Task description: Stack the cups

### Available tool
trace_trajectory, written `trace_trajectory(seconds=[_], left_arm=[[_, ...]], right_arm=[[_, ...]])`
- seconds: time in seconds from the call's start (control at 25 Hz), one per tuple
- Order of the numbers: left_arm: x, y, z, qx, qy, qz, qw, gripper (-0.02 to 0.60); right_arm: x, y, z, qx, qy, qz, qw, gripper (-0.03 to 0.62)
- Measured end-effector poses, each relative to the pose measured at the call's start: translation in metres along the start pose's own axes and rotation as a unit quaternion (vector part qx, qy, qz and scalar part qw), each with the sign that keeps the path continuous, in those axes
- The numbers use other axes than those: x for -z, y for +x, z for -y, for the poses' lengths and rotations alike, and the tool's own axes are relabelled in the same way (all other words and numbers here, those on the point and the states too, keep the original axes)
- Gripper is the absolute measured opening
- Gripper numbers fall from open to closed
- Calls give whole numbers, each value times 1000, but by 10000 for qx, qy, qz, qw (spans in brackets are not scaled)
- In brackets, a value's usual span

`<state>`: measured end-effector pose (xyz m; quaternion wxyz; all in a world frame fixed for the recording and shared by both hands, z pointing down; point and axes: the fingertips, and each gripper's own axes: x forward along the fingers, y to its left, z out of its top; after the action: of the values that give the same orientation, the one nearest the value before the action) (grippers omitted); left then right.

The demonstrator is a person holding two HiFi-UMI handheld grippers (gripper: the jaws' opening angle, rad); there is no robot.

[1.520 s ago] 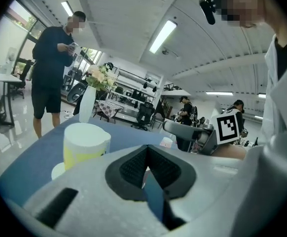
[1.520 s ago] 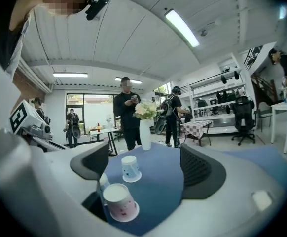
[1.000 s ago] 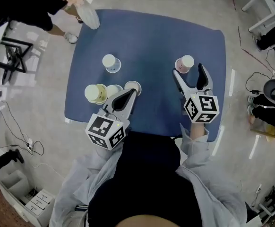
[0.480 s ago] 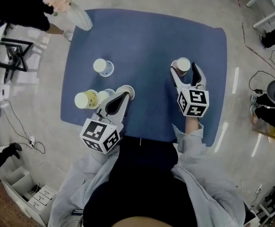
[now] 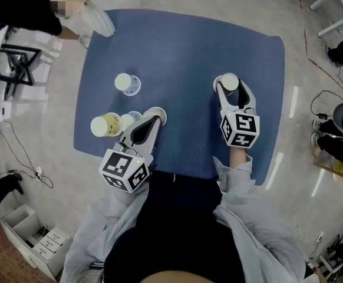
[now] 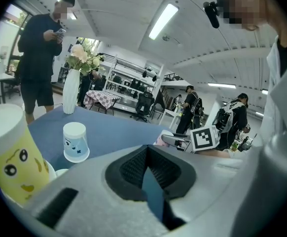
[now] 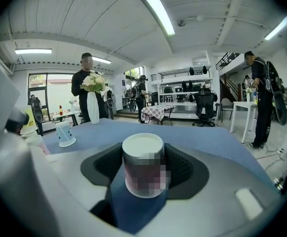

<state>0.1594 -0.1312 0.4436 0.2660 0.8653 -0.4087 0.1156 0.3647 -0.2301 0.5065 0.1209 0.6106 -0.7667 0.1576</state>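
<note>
— Cups in the head view: where do they stand?
— On a smooth blue cloth (image 5: pixel 183 46). A tapered pink cup (image 5: pixel 228 82) stands upside down between the jaws of the right gripper (image 5: pixel 231 88), which have just been closing and hug its sides. A blue cup (image 5: pixel 126 84) stands apart on the left. A yellow cup (image 5: pixel 105 125) and two white-rimmed cups (image 5: pixel 129 119) sit beside the left gripper (image 5: pixel 154 118).
— And the left gripper view?
— Its ribbed black pads (image 6: pixel 132 167) meet in a narrow wedge with nothing between them, so it is clenched and empty. The yellow cup (image 6: pixel 10 157), which has a drawn face, is close at the left. The blue cup (image 6: pixel 76 142) stands inverted further off, before a slim white vase (image 6: pixel 70 92) of flowers.
— The right gripper view?
— The pink cup (image 7: pixel 142 147), round flat base uppermost, fills the gap, with the ribbed pads (image 7: pixel 108 163) pressing both sides. Cloth shows beneath it.
</note>
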Motion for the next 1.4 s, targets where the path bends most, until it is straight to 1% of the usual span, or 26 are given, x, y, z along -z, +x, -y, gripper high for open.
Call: trace_trajectory(seconds=[0.2,0.4,0.6,0.76,0.92,1.12,1.4], left_arm=[[-1,-3,0,4,3,71,10000,-2],[-10,-16,-1,48,59,209,9998,-2],[-14,-27,-3,32,87,354,9993,-2],[-13,-43,-8,-12,56,442,9990,-2],[-9,-58,-15,-135,-26,507,9986,-2],[-3,-76,-31,-405,-147,581,9974,-2],[6,-114,-61,-873,-381,737,9927,-2]], right_arm=[[-4,-5,-1,-1,-30,31,10000,270],[-21,-17,-15,-45,-16,181,9998,269],[-42,-29,-29,-187,-133,347,9991,268],[-63,-36,-50,-385,-262,496,9977,268],[-75,-40,-76,-692,-353,546,9955,268],[-77,-37,-120,-1234,-328,472,9907,268],[-81,-38,-195,-2126,-375,402,9756,269]])
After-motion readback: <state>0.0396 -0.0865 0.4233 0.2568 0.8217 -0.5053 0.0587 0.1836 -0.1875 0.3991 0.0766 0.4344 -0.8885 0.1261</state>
